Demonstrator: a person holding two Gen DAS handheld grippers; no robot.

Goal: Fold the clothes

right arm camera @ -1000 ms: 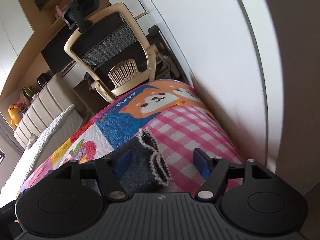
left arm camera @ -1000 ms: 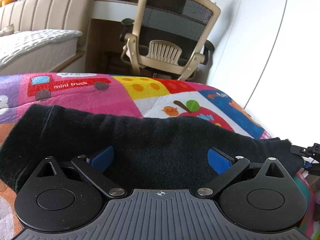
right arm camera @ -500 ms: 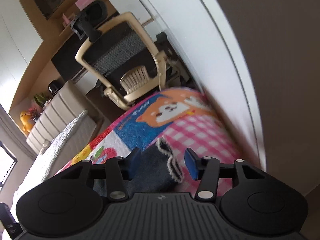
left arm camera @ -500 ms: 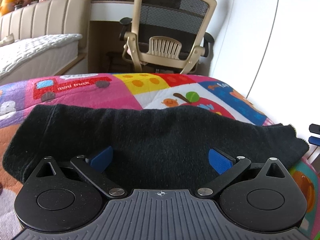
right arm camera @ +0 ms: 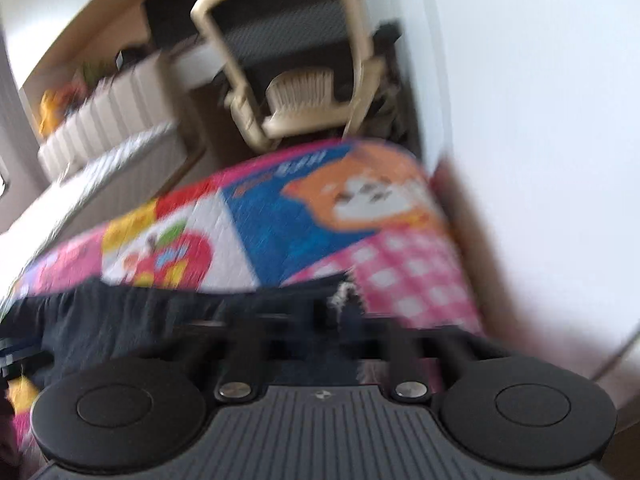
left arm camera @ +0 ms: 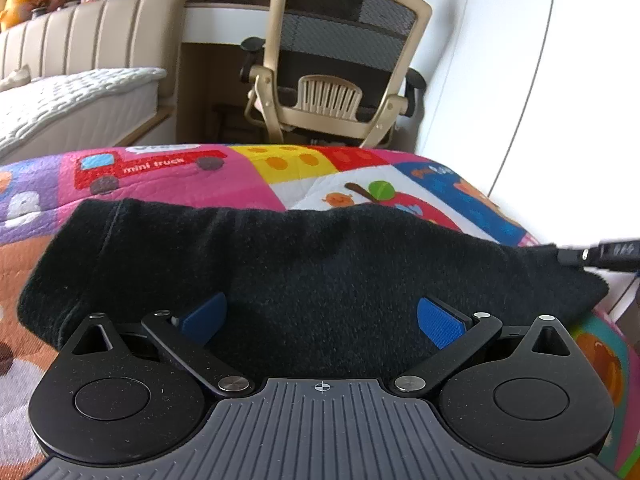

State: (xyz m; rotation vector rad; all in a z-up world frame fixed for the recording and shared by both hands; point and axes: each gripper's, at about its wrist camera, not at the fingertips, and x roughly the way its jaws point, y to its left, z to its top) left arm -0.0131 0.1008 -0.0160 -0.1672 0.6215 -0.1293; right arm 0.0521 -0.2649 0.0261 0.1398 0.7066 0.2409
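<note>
A black fleece garment point(left arm camera: 312, 264) lies in a long band across the colourful quilted mat point(left arm camera: 168, 172). My left gripper point(left arm camera: 322, 316) is open, its blue pads point(left arm camera: 438, 320) spread wide just above the garment's near edge. In the blurred right wrist view, my right gripper point(right arm camera: 326, 330) has its fingers drawn together on the garment's right end point(right arm camera: 160, 312), by a white-stitched edge point(right arm camera: 340, 292). The right gripper's tip point(left arm camera: 600, 254) shows at the garment's right end in the left wrist view.
A beige mesh office chair point(left arm camera: 340, 64) stands beyond the mat's far edge, with a desk behind it. A white bed point(left arm camera: 72, 100) and padded headboard are at the far left. A white wall point(left arm camera: 540, 80) runs close along the mat's right side.
My right gripper closed from wide open onto the garment's right end and is moving fast. The left gripper stayed open and drew back slightly.
</note>
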